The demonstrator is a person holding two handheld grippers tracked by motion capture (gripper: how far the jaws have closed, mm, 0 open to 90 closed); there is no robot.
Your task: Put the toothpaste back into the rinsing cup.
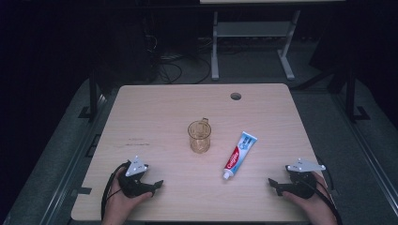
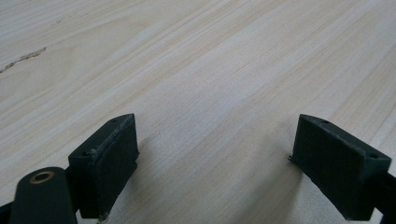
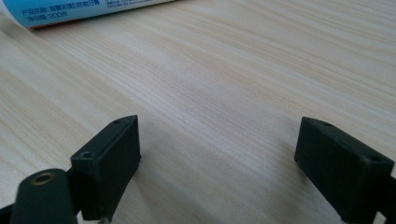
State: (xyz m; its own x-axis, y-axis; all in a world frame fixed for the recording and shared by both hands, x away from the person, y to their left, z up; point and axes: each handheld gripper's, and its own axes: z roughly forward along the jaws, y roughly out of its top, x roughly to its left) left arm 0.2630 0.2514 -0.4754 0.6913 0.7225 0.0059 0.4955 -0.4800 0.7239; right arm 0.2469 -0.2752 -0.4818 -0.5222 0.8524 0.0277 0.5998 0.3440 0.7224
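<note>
The toothpaste tube (image 1: pixel 239 155) is laid slanting in the middle right, nearest the right gripper (image 1: pixel 280 186). Both grippers' fingers are spread apart, with nothing held.

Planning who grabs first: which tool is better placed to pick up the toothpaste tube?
Probably the right tool: the toothpaste tube lies on its side of the cup, nearer it than the left tool, and shows ahead between its open jaws.
</note>
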